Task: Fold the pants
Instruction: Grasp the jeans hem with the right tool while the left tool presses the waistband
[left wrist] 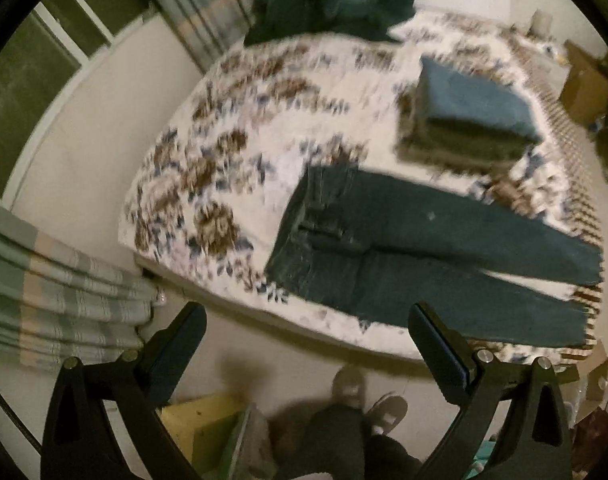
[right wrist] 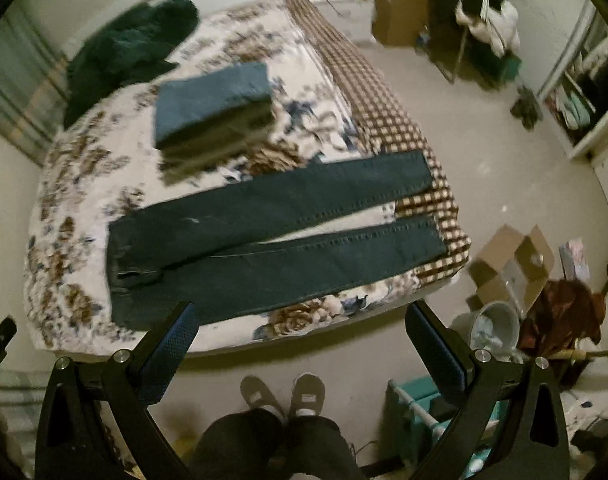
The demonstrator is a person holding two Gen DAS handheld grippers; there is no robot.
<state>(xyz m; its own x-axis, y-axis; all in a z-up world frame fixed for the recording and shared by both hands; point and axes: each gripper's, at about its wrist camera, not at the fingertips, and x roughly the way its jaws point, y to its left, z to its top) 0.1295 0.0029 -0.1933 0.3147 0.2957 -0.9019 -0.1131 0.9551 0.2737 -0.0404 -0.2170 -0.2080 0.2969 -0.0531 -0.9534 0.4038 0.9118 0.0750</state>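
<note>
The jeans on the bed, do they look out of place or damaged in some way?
Nothing looks damaged. The jeans lie flat, unfolded, near the front edge of the bed, legs slightly apart. Their cuffs reach the checked blanket. A folded stack sits behind them.

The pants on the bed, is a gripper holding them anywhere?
No. The pants lie flat on the bed, untouched. The left gripper and right gripper are both open, above the floor, holding nothing.

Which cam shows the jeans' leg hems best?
Right wrist. The jeans lie flat on the bed with both leg hems fully in frame near the checkered edge. In the left wrist view the jeans show the waistband more clearly, but the hems sit stretched and blurred at the fisheye rim.
</note>
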